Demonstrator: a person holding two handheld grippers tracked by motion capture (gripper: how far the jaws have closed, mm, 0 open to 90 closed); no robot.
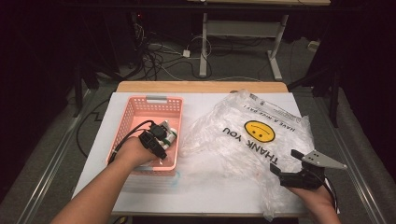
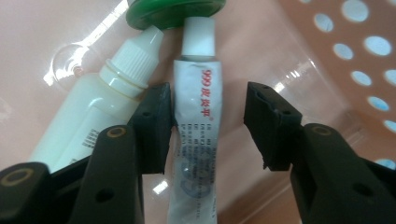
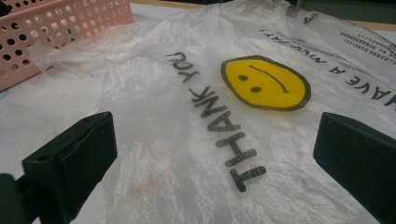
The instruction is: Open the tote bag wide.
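A pink perforated basket (image 1: pixel 135 108) stands on the left of the white table. My left gripper (image 1: pixel 163 138) is down inside it and open. In the left gripper view the gripper (image 2: pixel 210 123) has its jaws on either side of a white ointment tube (image 2: pixel 198 116) with red print; the tube touches the left jaw. A white dropper bottle (image 2: pixel 109 107) lies beside it and a green lid (image 2: pixel 175 11) lies beyond. My right gripper (image 1: pixel 286 162) is wide open, low over a crumpled clear plastic bag (image 1: pixel 243 135) with a yellow smiley face (image 3: pixel 265 83); nothing sits between the jaws of this gripper (image 3: pixel 215 154).
The basket wall (image 2: pixel 350 56) rises close on the right of the left gripper, and the basket's corner (image 3: pixel 56 32) is at the far left in the right gripper view. Bare white table (image 1: pixel 205 186) lies in front. Cables and desk legs (image 1: pixel 203 46) are on the floor beyond.
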